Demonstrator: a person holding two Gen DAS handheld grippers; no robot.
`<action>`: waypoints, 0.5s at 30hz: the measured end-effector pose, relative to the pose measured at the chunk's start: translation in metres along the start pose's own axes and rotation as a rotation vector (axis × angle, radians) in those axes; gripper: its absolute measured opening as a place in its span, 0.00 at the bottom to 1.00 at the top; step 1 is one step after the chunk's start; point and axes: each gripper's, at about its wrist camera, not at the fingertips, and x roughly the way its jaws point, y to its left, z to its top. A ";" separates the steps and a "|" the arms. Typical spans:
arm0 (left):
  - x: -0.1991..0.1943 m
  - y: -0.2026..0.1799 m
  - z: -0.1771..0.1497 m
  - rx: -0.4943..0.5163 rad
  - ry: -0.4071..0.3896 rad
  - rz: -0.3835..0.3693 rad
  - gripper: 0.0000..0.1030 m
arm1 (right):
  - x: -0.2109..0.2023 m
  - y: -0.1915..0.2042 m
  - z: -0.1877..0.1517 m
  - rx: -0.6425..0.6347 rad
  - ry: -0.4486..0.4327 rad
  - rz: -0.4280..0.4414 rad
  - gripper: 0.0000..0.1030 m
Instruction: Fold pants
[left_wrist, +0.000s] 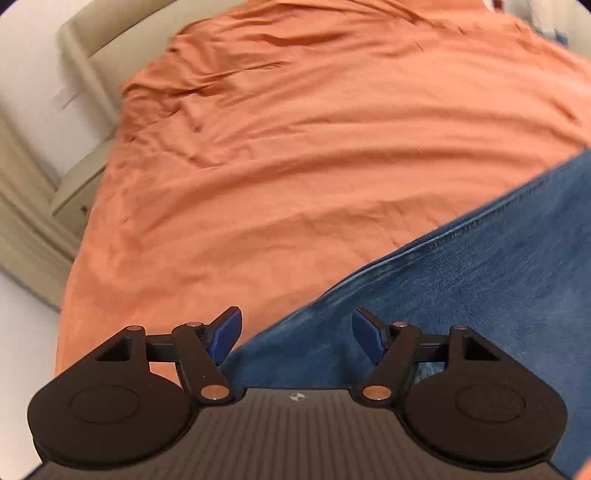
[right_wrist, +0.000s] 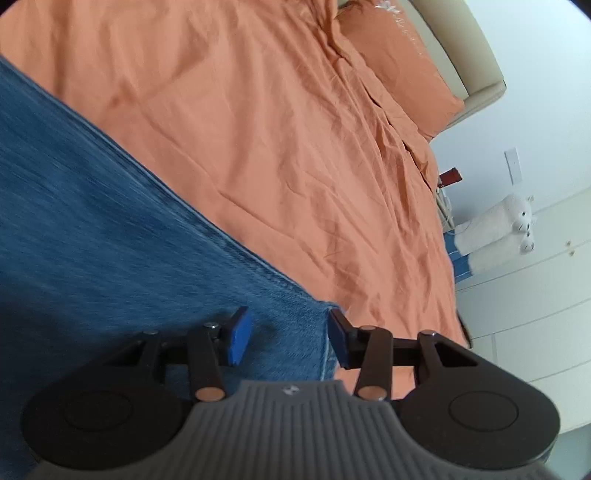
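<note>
Blue denim pants (left_wrist: 480, 280) lie flat on an orange bedsheet (left_wrist: 295, 155). In the left wrist view they fill the lower right, and my left gripper (left_wrist: 297, 338) is open just over their edge, holding nothing. In the right wrist view the pants (right_wrist: 110, 221) fill the left side, with a stitched hem corner near the fingers. My right gripper (right_wrist: 290, 338) is open above that corner, with its blue pads (right_wrist: 240, 339) on either side of the denim edge and not closed on it.
The orange sheet (right_wrist: 295, 147) covers the bed, with an orange pillow (right_wrist: 399, 66) and a beige headboard (right_wrist: 461, 44) at the far end. A beige bed frame (left_wrist: 85, 74) and white floor lie left. White cupboards (right_wrist: 535, 295) and a plush toy (right_wrist: 495, 229) stand right of the bed.
</note>
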 end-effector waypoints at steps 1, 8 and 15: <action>-0.008 0.009 -0.006 -0.043 -0.001 -0.008 0.78 | -0.014 0.003 -0.003 0.031 -0.010 0.028 0.40; -0.061 0.094 -0.089 -0.565 -0.045 -0.061 0.78 | -0.103 0.061 -0.036 0.305 -0.018 0.286 0.40; -0.055 0.124 -0.193 -1.066 -0.073 -0.188 0.78 | -0.162 0.136 -0.036 0.483 -0.082 0.433 0.42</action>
